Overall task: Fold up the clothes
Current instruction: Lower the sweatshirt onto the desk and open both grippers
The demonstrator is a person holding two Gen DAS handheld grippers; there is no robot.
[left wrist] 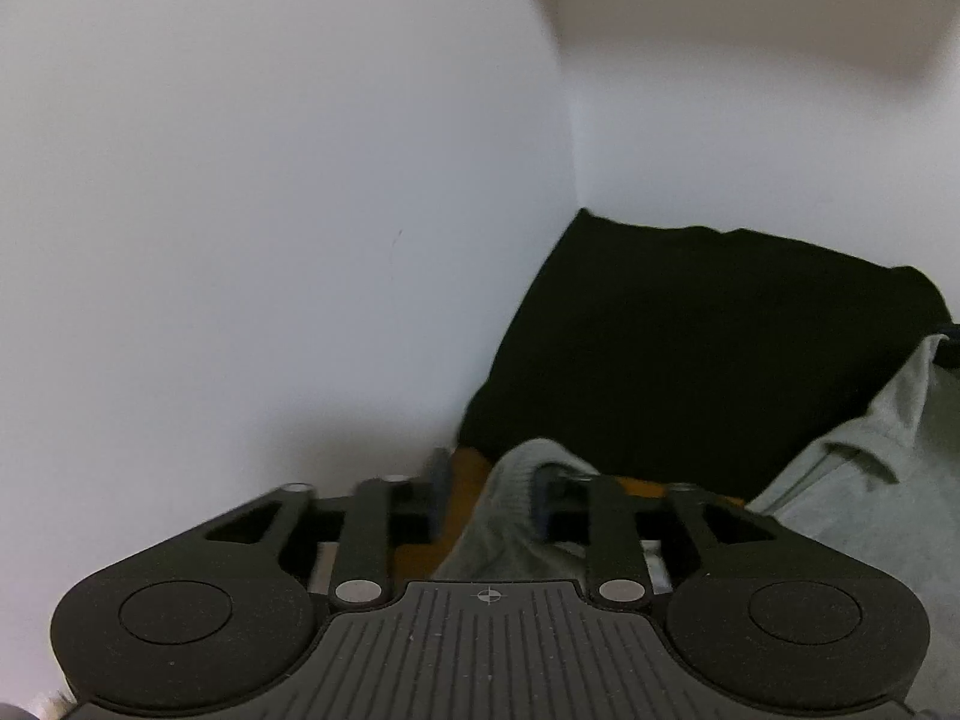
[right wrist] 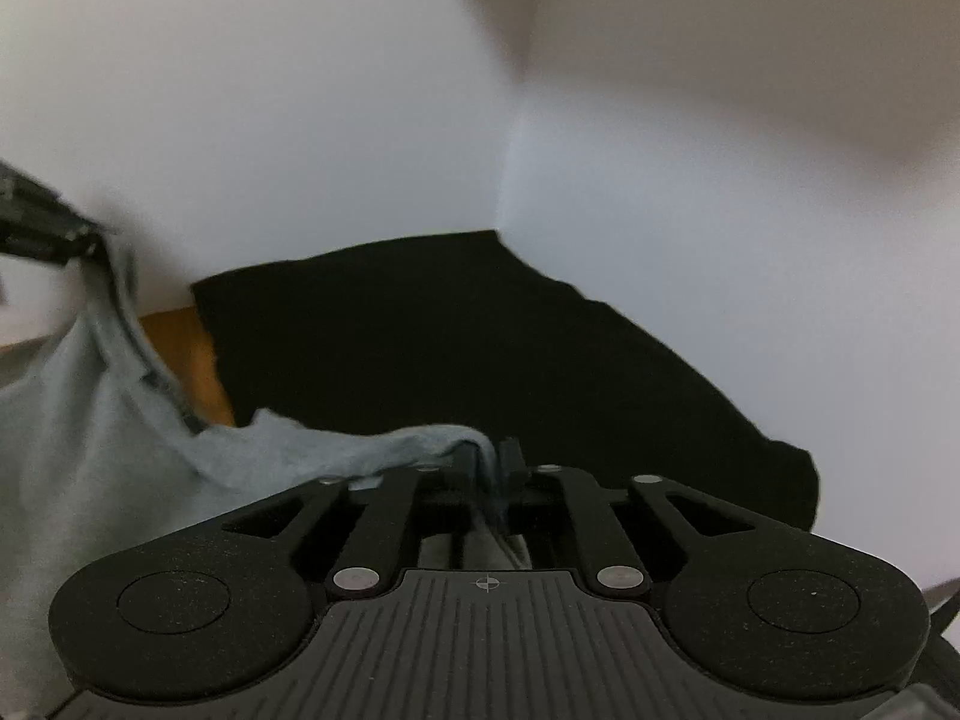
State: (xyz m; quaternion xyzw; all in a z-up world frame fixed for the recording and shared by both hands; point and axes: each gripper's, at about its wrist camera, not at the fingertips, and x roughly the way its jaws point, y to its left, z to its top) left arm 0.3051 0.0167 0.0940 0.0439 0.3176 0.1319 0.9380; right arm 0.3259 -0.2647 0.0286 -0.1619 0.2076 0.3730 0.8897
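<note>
Between the two grippers: a grey garment (right wrist: 72, 420) hangs stretched, lifted above the table.
Grey garment: one edge is held by each gripper; in the right wrist view the cloth runs from the right fingers to the left side, up to the other gripper (right wrist: 42, 228) at the frame edge. A darker trim runs along its border.
Right gripper (right wrist: 489, 462): the fingers are pressed together on a thin fold of the grey cloth — the fold passes between them and hangs down.
Left gripper (left wrist: 489, 483): the fingers stand a little apart, with a thick bunch of the grey cloth filling the gap; it pinches the garment.
Black garment (left wrist: 690, 360): folded flat, it lies in the corner just behind the grey one, against both walls.
Table (right wrist: 180, 348): a wooden orange-brown surface, visible beside the black garment.
Walls (left wrist: 270, 210): white and plain — they meet in a corner behind the black garment.
</note>
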